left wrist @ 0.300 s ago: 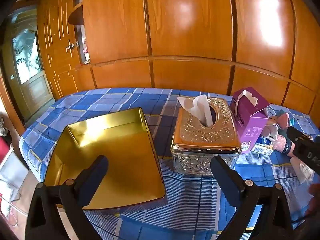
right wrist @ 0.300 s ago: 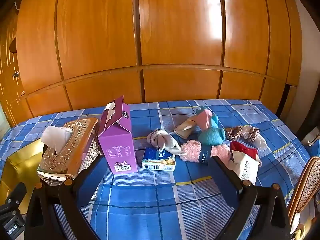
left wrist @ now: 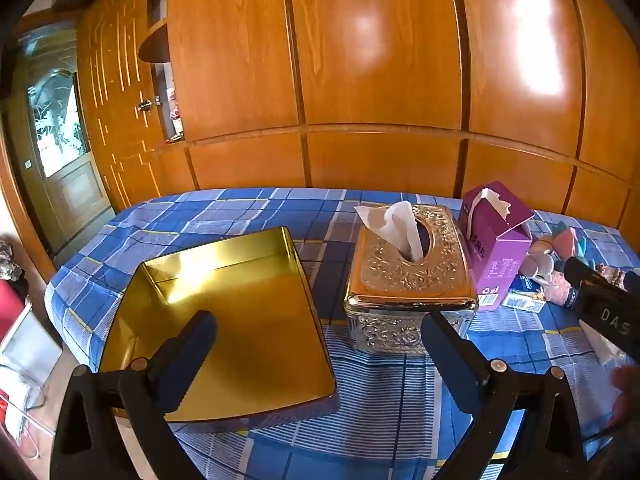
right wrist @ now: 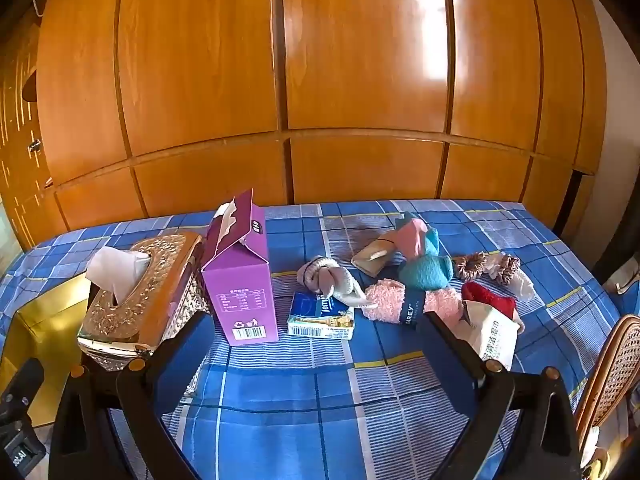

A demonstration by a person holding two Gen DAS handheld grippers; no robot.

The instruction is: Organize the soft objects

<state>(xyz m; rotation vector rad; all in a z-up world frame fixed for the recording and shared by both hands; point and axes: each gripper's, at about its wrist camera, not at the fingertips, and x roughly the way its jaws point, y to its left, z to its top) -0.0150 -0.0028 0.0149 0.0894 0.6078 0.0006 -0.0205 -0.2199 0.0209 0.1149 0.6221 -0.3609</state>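
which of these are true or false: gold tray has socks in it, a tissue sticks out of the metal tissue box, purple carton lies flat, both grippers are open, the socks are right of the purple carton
1. The gold tray has socks in it. False: nothing lies in it.
2. A tissue sticks out of the metal tissue box. True.
3. The purple carton lies flat. False: it stands upright.
4. The left gripper and right gripper are both open. True, and neither holds anything.
5. The socks lie right of the purple carton in the right wrist view. True.

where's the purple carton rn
The purple carton stands upright left of centre in the right wrist view, between the ornate tissue box and the small blue packet.
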